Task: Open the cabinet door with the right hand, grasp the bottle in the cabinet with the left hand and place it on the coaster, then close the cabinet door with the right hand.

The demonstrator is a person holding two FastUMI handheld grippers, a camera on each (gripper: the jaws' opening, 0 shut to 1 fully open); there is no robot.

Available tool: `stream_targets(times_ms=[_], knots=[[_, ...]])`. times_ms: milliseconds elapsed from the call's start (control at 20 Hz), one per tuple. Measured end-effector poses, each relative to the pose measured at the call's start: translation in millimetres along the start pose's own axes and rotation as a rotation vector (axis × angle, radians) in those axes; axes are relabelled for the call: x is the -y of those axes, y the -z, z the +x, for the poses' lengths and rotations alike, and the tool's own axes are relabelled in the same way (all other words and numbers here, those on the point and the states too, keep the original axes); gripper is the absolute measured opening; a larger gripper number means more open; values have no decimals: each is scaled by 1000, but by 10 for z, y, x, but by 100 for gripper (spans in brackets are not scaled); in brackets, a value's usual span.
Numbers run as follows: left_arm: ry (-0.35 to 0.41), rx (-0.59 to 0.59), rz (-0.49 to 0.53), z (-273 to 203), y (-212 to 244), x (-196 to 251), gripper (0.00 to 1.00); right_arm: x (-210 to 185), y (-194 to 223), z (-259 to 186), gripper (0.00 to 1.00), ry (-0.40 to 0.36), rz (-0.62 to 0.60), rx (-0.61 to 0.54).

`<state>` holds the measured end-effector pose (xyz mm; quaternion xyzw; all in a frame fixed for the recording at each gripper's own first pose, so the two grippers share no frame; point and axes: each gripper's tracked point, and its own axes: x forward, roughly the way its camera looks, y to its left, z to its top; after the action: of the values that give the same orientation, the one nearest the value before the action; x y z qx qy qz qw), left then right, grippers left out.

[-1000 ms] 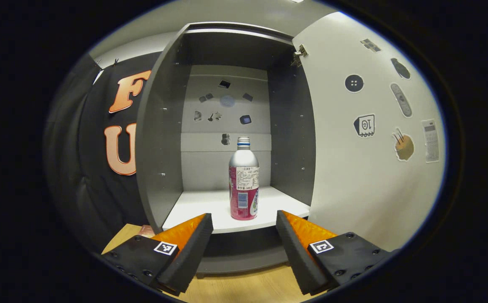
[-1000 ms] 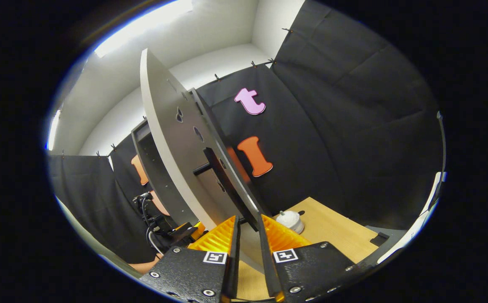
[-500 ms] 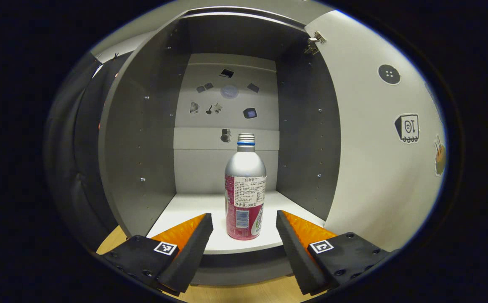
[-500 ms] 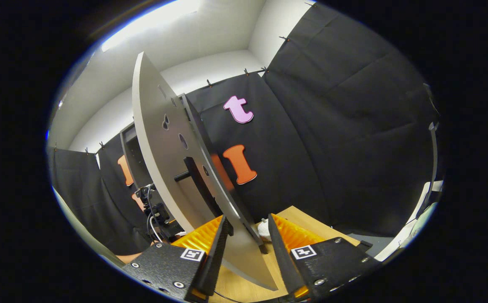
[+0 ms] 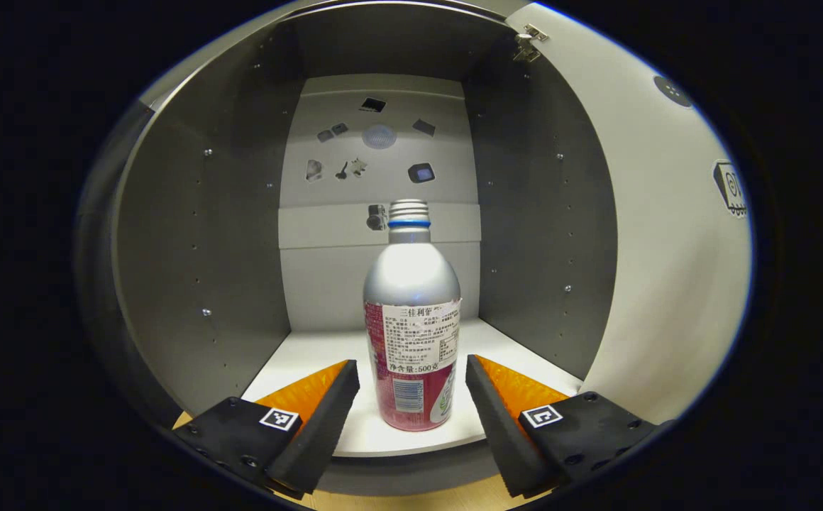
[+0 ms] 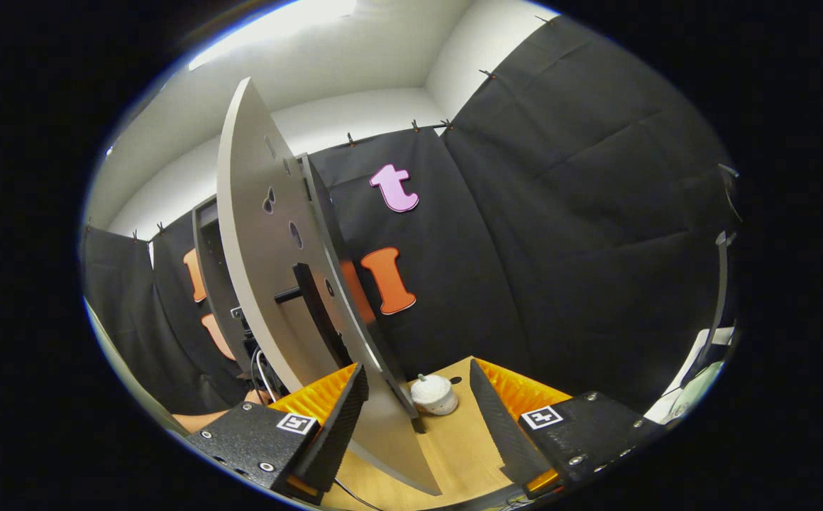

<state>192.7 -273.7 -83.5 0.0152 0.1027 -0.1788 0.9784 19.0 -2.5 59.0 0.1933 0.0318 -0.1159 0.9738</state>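
Bottle (image 5: 412,333) stands between spread jaws, near shelf (image 5: 312,355) front edge.

left gripper view – close, facing into cabinet (image 5: 199,234) | right gripper view – beside door (image 6: 277,284) edge | shared – door

The bottle (image 5: 411,319) carries a printed label; no other legible text stands anywhere.

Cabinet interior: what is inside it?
Inside the cabinet, one bottle stands upright on the white shelf, with small stickers on the back panel. The bottle hides the shelf and panel directly behind it.
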Motion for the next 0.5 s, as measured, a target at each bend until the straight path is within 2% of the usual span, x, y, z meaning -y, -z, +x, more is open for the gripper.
stream_targets(times_ms=[300, 350, 400, 500], knots=[[-9, -4, -17, 168, -29, -41, 97, 64, 26, -50, 91, 30, -39, -12], [-16, -6, -12, 151, -24, -54, 99, 70, 15, -57, 91, 33, -39, -10], [-9, -14, -6, 134, -11, -57, 86, 99, 7, -41, 91, 33, -39, -7], [-10, -6, -12, 72, -40, -54, 85, 98, 7, -53, 91, 30, -37, -4]])
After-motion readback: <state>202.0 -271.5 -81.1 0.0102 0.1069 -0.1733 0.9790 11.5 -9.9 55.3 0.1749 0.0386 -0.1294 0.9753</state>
